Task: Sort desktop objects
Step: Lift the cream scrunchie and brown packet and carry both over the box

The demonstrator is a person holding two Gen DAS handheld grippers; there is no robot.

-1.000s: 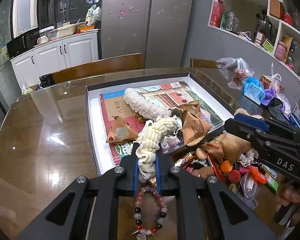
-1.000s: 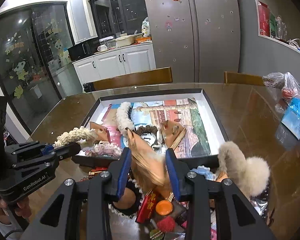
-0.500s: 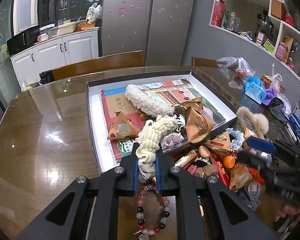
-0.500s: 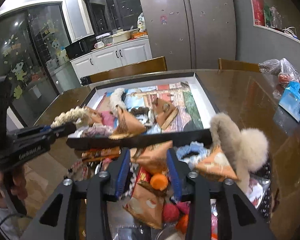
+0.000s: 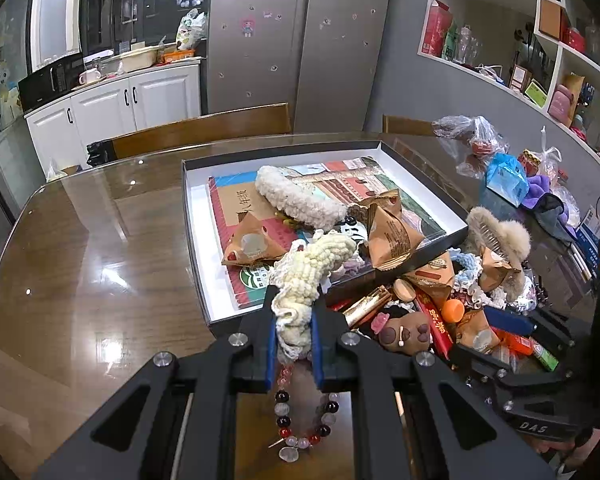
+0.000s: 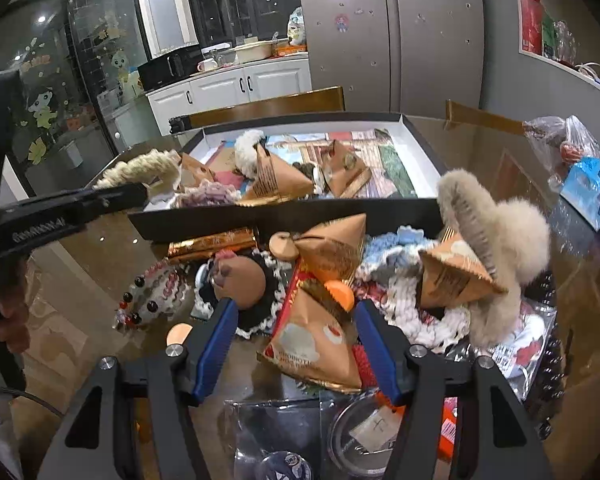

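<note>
My left gripper [image 5: 294, 312] is shut on a cream knitted scrunchie [image 5: 314, 264] and holds it over the near edge of the black-rimmed white box [image 5: 196, 240]; it also shows in the right wrist view [image 6: 140, 168]. My right gripper [image 6: 294, 312] is open, low over the pile beside the box, its fingers either side of a brown triangular snack packet [image 6: 316, 344]. The box holds more brown packets [image 5: 392, 232], a white fluffy headband [image 5: 296, 196] and a picture sheet.
A bead bracelet [image 5: 304, 420] lies on the glass table under my left gripper. The pile holds a beige fur hair claw [image 6: 496, 240], a brown plush [image 6: 240, 280], an orange cap [image 6: 340, 294] and crochet pieces. Plastic bags [image 5: 476, 140] lie at the far right.
My right gripper let go of a brown packet in the box, drew back and dropped low over the pile, jaws wider. My left gripper has barely moved with the scrunchie.
</note>
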